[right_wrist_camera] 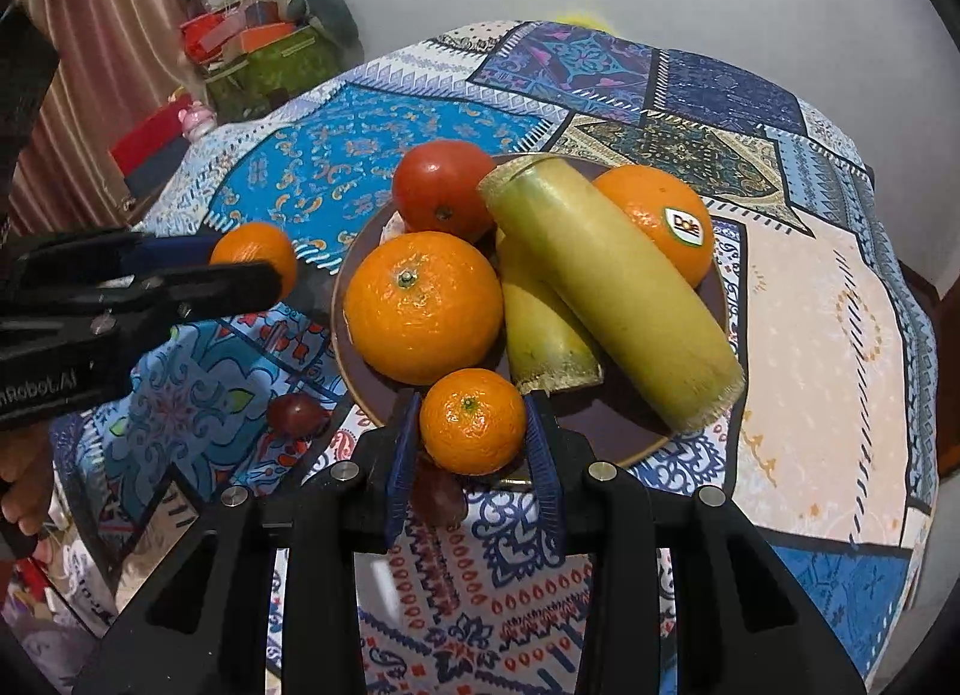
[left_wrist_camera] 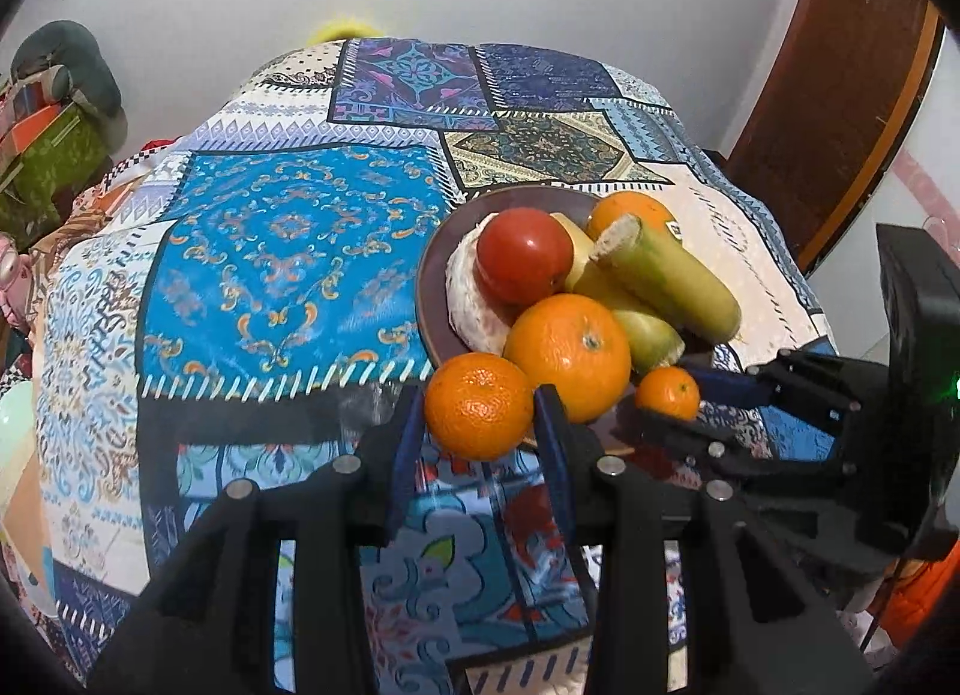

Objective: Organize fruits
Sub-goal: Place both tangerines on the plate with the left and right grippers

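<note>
A brown plate on the patterned tablecloth holds a big orange, a red tomato, a Dole-stickered orange, two green-yellow cut stalks and a pale peeled fruit. My left gripper is shut on a mandarin at the plate's near-left edge. My right gripper is shut on a smaller mandarin over the plate's front rim.
Two dark red grapes lie on the cloth in front of the plate. A tablecloth covers the table. Cluttered boxes and bags stand beyond the table's left. A wooden door is at the right.
</note>
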`<act>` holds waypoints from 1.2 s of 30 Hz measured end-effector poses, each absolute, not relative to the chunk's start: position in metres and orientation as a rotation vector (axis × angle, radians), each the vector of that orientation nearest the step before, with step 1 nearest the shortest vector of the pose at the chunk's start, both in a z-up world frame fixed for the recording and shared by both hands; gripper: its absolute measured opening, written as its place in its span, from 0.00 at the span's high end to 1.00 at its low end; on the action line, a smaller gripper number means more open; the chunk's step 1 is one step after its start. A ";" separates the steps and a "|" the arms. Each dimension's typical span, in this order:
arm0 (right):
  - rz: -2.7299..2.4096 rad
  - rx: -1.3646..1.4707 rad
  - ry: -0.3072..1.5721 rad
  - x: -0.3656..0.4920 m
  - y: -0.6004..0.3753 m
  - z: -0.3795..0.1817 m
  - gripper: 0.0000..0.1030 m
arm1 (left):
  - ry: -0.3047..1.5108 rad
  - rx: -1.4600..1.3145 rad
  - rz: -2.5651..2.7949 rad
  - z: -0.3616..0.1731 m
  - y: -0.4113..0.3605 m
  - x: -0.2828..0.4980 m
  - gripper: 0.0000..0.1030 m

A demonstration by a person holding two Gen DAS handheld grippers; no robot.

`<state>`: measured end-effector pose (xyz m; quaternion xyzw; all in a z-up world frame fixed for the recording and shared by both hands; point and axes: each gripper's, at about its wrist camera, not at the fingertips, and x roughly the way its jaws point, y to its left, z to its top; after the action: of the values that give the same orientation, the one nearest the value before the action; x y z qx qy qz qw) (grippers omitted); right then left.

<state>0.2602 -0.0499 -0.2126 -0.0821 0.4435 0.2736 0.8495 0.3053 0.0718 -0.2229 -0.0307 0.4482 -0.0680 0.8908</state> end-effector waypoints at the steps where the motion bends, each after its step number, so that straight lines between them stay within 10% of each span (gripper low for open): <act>1: 0.577 -0.176 0.937 0.261 -0.049 -0.213 0.69 | 0.933 -0.066 -0.140 -0.224 0.073 0.309 0.64; 36: 0.587 -0.133 0.982 0.268 -0.054 -0.224 0.62 | 0.959 -0.107 -0.113 -0.243 0.078 0.346 0.61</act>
<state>0.2678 -0.0541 -0.2245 -0.0627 0.4643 0.2775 0.8387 0.3457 0.0778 -0.2426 -0.0515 0.4610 -0.0545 0.8842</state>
